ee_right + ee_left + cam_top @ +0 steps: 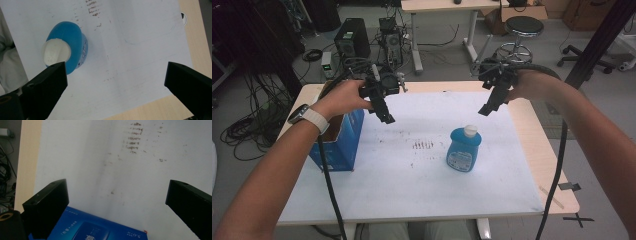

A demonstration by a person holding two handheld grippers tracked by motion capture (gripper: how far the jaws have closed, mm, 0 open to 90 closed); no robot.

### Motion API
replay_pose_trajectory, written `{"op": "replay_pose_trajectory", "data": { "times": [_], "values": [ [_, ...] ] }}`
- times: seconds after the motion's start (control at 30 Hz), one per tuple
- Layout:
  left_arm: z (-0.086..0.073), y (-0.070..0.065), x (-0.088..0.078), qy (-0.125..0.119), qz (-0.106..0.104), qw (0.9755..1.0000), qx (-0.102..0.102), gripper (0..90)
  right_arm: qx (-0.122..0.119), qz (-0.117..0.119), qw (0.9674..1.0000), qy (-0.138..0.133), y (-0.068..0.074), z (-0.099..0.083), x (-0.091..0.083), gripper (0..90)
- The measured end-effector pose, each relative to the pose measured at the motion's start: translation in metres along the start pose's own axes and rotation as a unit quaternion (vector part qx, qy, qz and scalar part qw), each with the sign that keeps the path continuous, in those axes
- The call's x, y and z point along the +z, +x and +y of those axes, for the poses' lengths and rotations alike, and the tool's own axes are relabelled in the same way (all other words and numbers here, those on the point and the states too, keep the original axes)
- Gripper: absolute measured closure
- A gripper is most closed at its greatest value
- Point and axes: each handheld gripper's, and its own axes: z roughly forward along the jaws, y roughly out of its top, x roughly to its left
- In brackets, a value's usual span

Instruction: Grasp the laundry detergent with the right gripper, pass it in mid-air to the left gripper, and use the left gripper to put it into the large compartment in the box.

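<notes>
A blue bottle [464,150] with a white cap [470,131] stands upright on the white sheet [412,185] covering the tabletop [537,145], right of centre. An open blue box [339,142] sits at the sheet's left edge. Both grippers hover above the tabletop with jaws spread wide and nothing between them. The left gripper [384,112] hangs just beside the box's far right corner. The right gripper [489,106] hangs above and beyond the bottle, apart from it; in its own view the bottle [71,46] lies near the left jaw.
</notes>
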Motion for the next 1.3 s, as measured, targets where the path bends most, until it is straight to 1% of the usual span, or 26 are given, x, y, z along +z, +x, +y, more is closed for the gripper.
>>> {"op": "replay_pose_trajectory", "data": {
  "times": [0.1,0.27,0.33,0.4,0.43,0.47,0.57,0.67,0.7,0.9,1.0,1.1,1.3],
  "values": [
    [-0.001,0.000,-0.001,-0.003,-0.001,1.0000,-0.005,5.2,0.001,0.003,1.0000,-0.005,0.004,-0.003,-0.001,4.4],
    [-0.003,0.000,-0.003,-0.004,0.001,1.0000,-0.007,5.2,0.006,0.006,0.9999,-0.014,0.011,-0.008,-0.003,4.2],
    [-0.003,-0.001,-0.004,-0.005,0.003,1.0000,-0.007,5.2,0.013,0.007,0.9998,-0.015,0.015,-0.010,-0.005,4.2],
    [-0.003,-0.001,-0.005,-0.006,0.003,1.0000,-0.006,5.2,0.011,0.007,0.9998,-0.018,0.016,-0.011,-0.005,4.2],
    [-0.004,-0.001,-0.006,-0.008,0.005,0.9999,-0.006,5.2,0.013,0.007,0.9997,-0.019,0.020,-0.013,-0.007,4.2],
    [-0.004,-0.001,-0.006,-0.008,0.005,0.9999,-0.006,5.2,0.013,0.007,0.9997,-0.019,0.020,-0.013,-0.007,4.2],
    [-0.005,-0.001,-0.008,-0.010,0.007,0.9999,-0.009,5.2,0.018,0.010,0.9995,-0.024,0.026,-0.018,-0.010,4.1],
    [-0.006,-0.001,-0.009,-0.010,0.007,0.9999,-0.009,5.3,0.015,0.011,0.9994,-0.028,0.029,-0.021,-0.010,4.1],
    [-0.006,-0.001,-0.010,-0.011,0.008,0.9999,-0.010,5.2,0.015,0.012,0.9994,-0.030,0.032,-0.023,-0.011,4.1],
    [-0.007,-0.003,-0.011,-0.012,0.009,0.9998,-0.011,5.3,0.023,0.017,0.9989,-0.036,0.039,-0.028,-0.010,4.0],
    [-0.007,-0.004,-0.012,-0.013,0.009,0.9998,-0.010,5.3,0.030,0.023,0.9984,-0.042,0.044,-0.032,-0.008,4.0],
    [-0.006,-0.005,-0.012,-0.012,0.007,0.9999,-0.008,5.4,0.030,0.028,0.9982,-0.045,0.046,-0.035,-0.007,4.0],
    [-0.004,-0.005,-0.012,-0.012,0.008,0.9999,-0.008,5.4,0.038,0.035,0.9972,-0.055,0.052,-0.045,0.000,3.9]
  ]
}}
